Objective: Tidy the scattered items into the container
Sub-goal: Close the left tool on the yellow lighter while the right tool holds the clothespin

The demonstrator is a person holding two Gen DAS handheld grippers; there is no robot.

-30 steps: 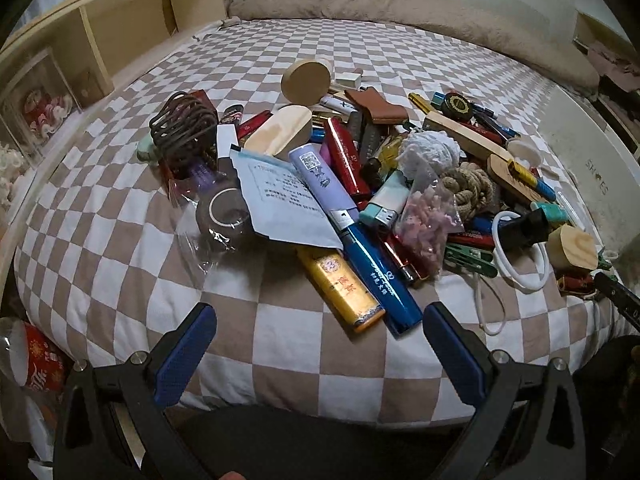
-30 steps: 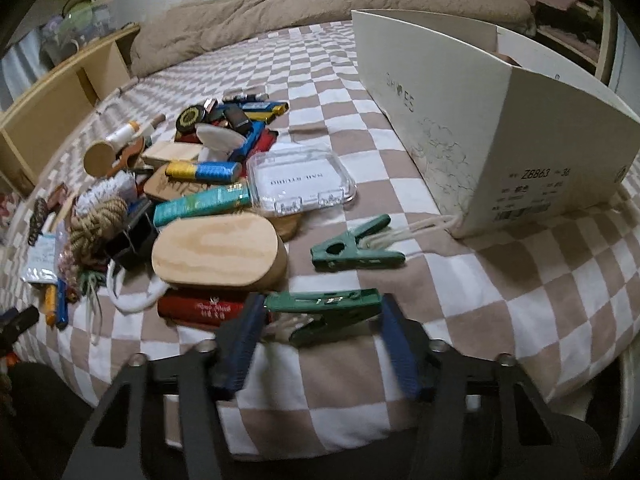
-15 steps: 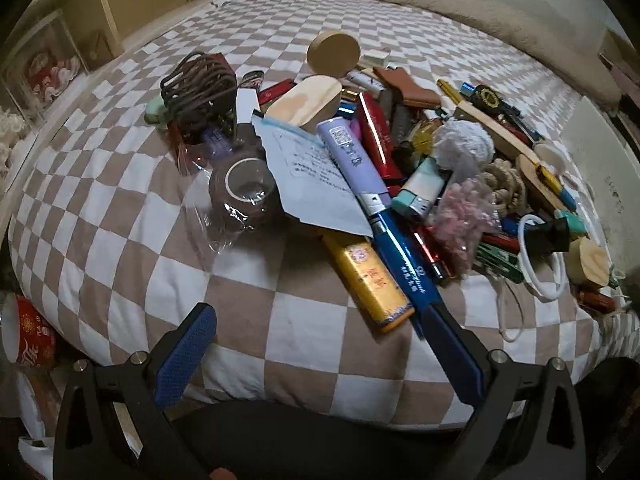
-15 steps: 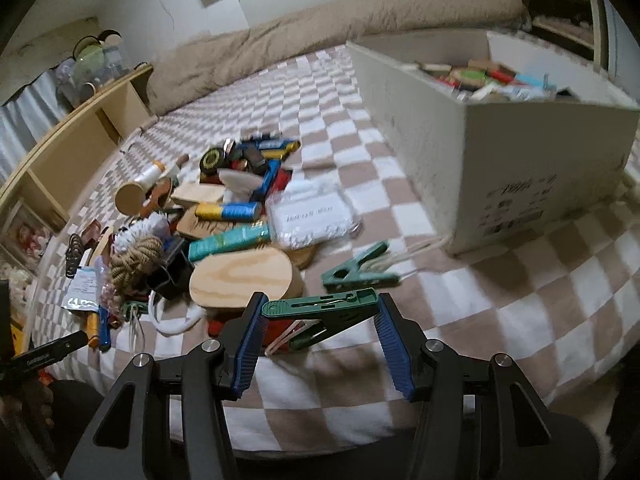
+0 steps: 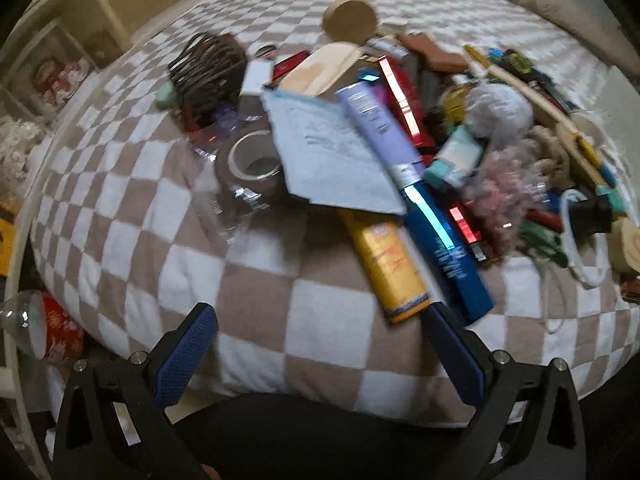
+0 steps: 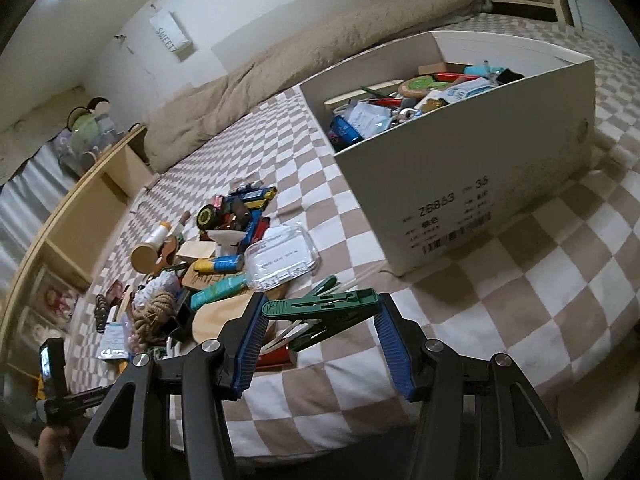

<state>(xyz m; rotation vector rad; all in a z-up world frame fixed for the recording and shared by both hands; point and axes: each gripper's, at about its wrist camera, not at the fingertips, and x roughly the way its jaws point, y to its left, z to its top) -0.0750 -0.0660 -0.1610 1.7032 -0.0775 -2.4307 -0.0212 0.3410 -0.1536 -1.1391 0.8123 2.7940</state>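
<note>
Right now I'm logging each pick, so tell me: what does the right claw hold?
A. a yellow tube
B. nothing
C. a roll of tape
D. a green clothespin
D: in the right wrist view the right claw is shut on the green clothespin, which spans between its blue pads above the checkered bed, short of the white box.

left hand-held gripper (image 5: 320,344): jaws spread, empty | right hand-held gripper (image 6: 320,334): clamped, raised
</note>
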